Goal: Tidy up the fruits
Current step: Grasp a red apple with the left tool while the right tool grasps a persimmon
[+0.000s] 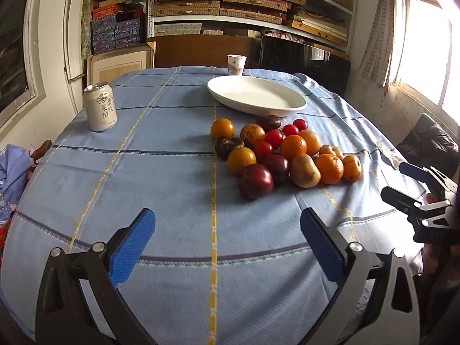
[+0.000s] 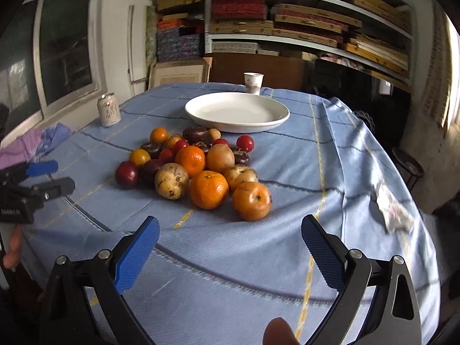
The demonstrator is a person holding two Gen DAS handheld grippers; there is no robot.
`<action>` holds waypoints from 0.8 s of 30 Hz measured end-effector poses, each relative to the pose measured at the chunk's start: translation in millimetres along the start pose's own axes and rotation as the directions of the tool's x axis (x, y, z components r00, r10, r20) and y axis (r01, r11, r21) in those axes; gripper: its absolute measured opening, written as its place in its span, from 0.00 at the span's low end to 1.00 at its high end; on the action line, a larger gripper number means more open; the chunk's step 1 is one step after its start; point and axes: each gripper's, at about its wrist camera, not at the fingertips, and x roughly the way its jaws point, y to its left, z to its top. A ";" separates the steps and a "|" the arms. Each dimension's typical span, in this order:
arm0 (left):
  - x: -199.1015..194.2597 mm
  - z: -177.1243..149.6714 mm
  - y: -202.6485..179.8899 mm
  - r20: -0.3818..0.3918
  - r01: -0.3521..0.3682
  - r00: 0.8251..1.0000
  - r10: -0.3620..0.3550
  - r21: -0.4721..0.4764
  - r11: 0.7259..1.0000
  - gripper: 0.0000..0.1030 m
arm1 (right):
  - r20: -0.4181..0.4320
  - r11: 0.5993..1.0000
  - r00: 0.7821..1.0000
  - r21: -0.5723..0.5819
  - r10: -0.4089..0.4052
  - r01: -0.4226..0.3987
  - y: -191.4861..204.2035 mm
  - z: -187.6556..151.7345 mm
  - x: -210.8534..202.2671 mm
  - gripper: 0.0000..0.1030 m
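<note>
fruits (image 2: 198, 164) all heaped on the blue cloth (image 2: 287, 253), just before the white plate (image 2: 201, 112), which holds nothing. sorting not begun, i judge. my left claw (image 1: 227, 244) and right claw (image 2: 230, 247) both gape wide, holding nothing, short of the pile.

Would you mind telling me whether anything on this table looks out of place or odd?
Yes: a crumpled tissue lies on the cloth near the table's right edge, and the cloth is bunched into folds by the far right corner. The fruit sits loose beside the empty plate. Nothing looks spilled.
</note>
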 end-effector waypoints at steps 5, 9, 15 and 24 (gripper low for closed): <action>20.4 6.4 4.3 -0.025 0.012 1.000 -0.012 -0.006 1.000 0.96 | -0.078 0.997 0.995 -0.044 -0.061 0.058 -8.3 13.4 26.3 0.71; 29.4 9.8 4.3 -0.046 0.026 0.999 -0.026 -0.002 1.000 0.96 | -0.148 0.995 0.987 -0.078 -0.066 0.055 -13.5 20.1 47.8 0.65; 34.2 11.8 2.5 -0.052 0.030 0.998 -0.030 0.003 1.000 0.96 | -0.191 0.995 0.981 -0.094 -0.039 0.021 -14.7 25.0 65.4 0.63; 41.5 14.3 -0.6 -0.078 0.017 0.997 -0.016 0.015 1.000 0.96 | -0.264 0.996 0.964 -0.089 0.004 -0.028 -16.6 22.8 87.2 0.43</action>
